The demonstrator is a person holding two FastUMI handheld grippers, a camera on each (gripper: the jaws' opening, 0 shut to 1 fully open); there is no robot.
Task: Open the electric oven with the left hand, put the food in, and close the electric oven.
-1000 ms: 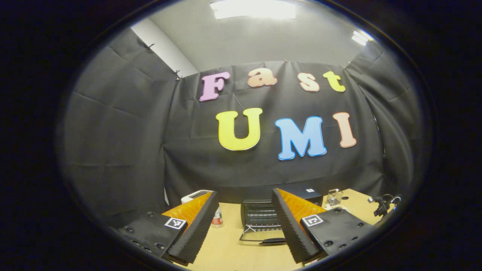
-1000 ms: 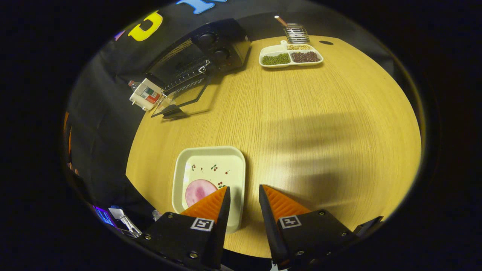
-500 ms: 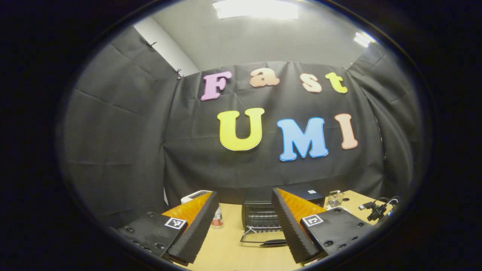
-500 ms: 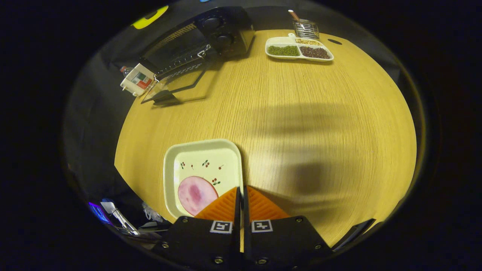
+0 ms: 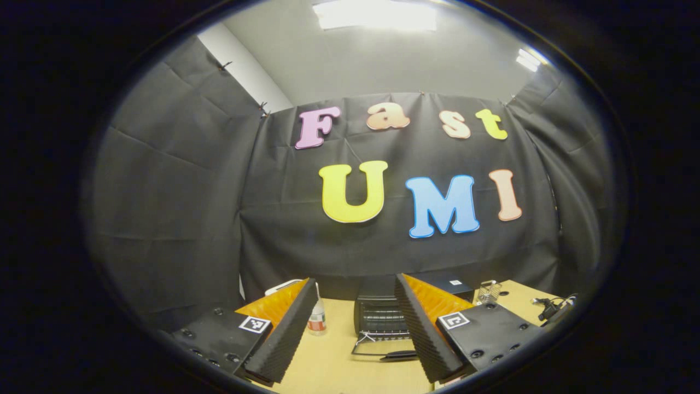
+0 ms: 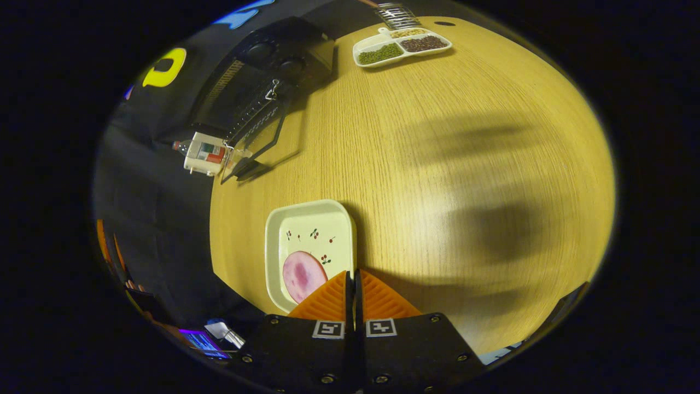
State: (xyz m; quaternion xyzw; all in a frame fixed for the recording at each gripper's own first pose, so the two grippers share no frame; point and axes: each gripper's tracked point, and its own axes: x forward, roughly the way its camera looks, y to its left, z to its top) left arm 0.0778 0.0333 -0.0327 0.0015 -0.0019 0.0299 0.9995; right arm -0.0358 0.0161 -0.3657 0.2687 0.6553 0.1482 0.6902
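Left gripper view
Left gripper (image 5: 355,328): fingers spread wide apart, nothing between them, held above the table (image 5: 333,366) and aimed toward the booth's back wall.
Electric oven (image 5: 380,317): black, at the far side of the table, seen between the two fingers; its door (image 5: 383,350) is let down toward the viewer, handle at the near edge.
Bottle (image 5: 315,320): small, red-banded, standing just left of the oven.
White appliance (image 5: 281,286): behind the left finger, mostly hidden (kind cannot be told).
Wire holder (image 5: 488,290): on the table to the right of the oven.

Right gripper view
Right gripper (image 6: 353,282): fingers drawn together on the near right rim of the plate (image 6: 309,221) — the rim appears pinched between the tips.
Plate: cream, square with rounded corners, small red sprig pattern; whether it is off the table cannot be told.
Food (image 6: 303,276): one round pink slice, lying on the plate's near half, just left of the fingertips.
Electric oven (image 6: 262,71): far left of the table, well apart from the plate, door (image 6: 262,142) hanging open.
Carton (image 6: 205,156): white box beside the open door.
Divided dish (image 6: 402,46): at the far edge — green and dark beans in separate compartments.
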